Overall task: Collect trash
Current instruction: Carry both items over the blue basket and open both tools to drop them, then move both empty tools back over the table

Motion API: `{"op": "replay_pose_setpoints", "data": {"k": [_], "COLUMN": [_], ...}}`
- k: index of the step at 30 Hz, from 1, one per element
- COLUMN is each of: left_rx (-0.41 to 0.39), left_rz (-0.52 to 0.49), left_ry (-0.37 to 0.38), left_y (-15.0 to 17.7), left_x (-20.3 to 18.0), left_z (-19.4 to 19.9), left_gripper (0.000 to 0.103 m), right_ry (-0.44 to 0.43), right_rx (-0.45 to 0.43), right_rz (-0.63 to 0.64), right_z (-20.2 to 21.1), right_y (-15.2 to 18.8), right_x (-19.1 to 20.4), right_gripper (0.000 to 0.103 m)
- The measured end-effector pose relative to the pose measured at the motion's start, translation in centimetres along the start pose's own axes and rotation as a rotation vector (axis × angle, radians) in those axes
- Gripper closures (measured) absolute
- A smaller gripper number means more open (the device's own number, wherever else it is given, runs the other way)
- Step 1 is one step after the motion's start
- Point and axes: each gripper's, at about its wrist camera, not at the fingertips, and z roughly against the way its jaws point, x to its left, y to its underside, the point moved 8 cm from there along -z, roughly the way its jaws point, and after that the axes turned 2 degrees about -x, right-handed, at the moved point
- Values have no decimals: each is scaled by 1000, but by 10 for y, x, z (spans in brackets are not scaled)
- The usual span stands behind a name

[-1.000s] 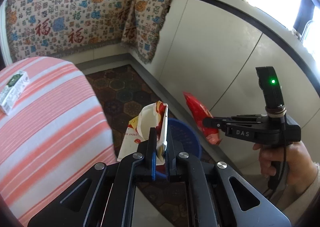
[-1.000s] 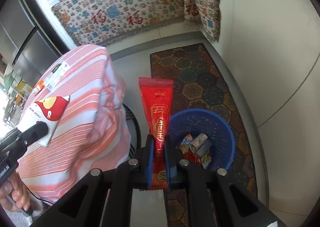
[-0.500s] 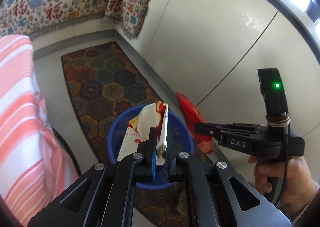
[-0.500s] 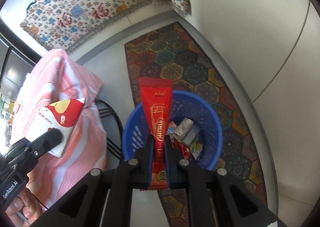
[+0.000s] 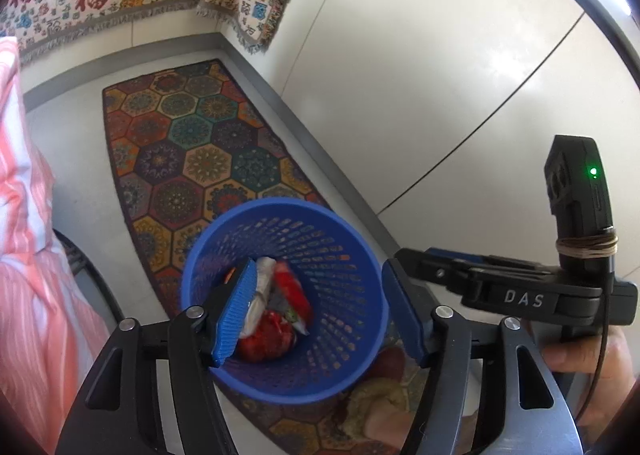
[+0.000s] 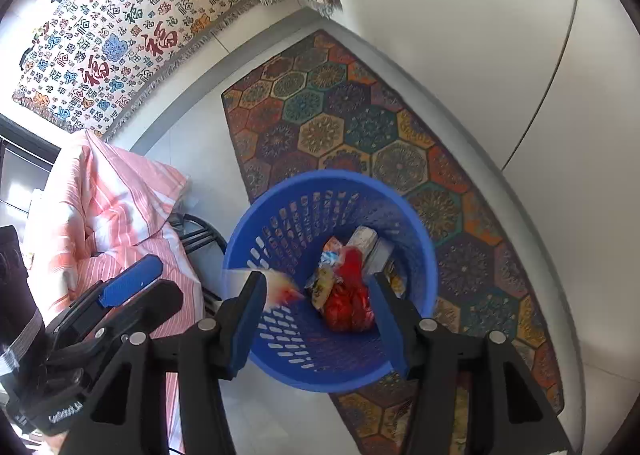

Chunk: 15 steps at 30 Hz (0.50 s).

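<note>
Hovering over the blue basket (image 5: 352, 251), your left gripper (image 5: 320, 311) and right gripper (image 6: 316, 319) both spread wide and empty, wrappers (image 6: 348, 295) lying inside, basket on the patterned rug (image 5: 192, 151).

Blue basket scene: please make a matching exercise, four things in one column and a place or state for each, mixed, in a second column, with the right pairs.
Things:
1. basket
2. rug
3. left gripper
4. wrappers

Places or states:
A. inside the basket
B. open, above the basket
C. standing on the rug
D. lying on the floor along the cabinet

Pairs: 1-C, 2-D, 3-B, 4-A
</note>
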Motion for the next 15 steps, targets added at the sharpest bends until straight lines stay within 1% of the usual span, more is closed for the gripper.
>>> {"op": "replay_pose_setpoints", "data": {"k": [2, 5, 8, 10, 12, 15], "left_rx": [-13, -52, -89, -109, -132, -131], "left_rz": [10, 8, -10, -29, -44, -17], "left_ry": [-7, -33, -72, -95, -144, -253], "left_y": [-3, -5, 0, 7, 18, 39], "left_x": [1, 4, 9, 19, 38, 80], "left_z": [12, 46, 98, 136, 172, 220], "left_gripper": [35, 29, 22, 17, 12, 12], "right_ry": [8, 10, 7, 23, 39, 74], "right_rx": [-22, -86, -174, -235, -287, -342], "right_rz": [13, 45, 95, 138, 189, 293], "right_z": [6, 23, 44, 56, 66, 74], "right_y": [-3, -11, -21, -26, -28, -25], "right_x": [3, 15, 35, 51, 70, 102], "right_gripper": [48, 48, 48, 47, 47, 47]}}
